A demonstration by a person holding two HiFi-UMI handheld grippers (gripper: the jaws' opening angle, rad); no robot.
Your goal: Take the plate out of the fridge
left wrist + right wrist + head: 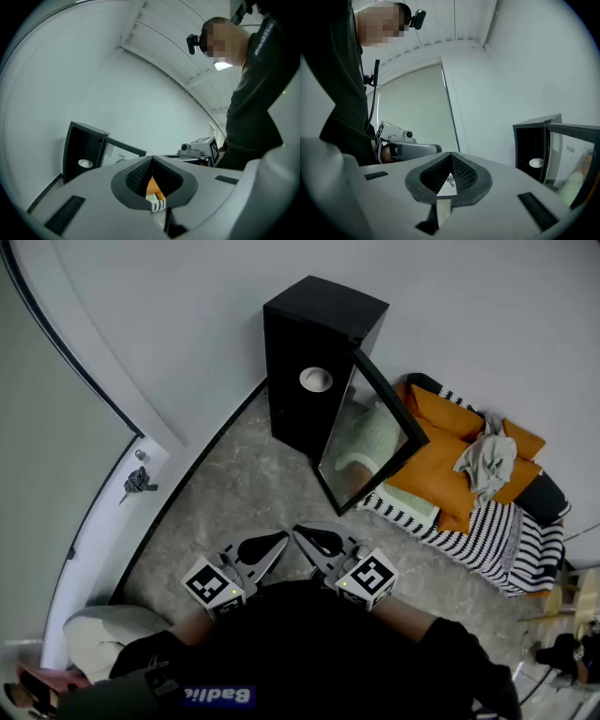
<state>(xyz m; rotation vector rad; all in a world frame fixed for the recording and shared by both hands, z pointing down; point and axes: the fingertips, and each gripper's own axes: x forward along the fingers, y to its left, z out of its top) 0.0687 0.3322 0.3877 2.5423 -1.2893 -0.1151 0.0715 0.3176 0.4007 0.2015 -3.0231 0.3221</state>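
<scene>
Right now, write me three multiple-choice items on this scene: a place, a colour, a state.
1. The round white plate sits: A on the floor; B inside the black box-shaped fridge; C on a sofa.
2. The fabric cushions beside the fridge are: A green; B orange; C blue.
3. The fridge's glass door is: A shut; B taken off; C swung open.
Key: 1 B, it shows on a shelf inside; 2 B, plainly orange; 3 C, it angles out from the cabinet.
</scene>
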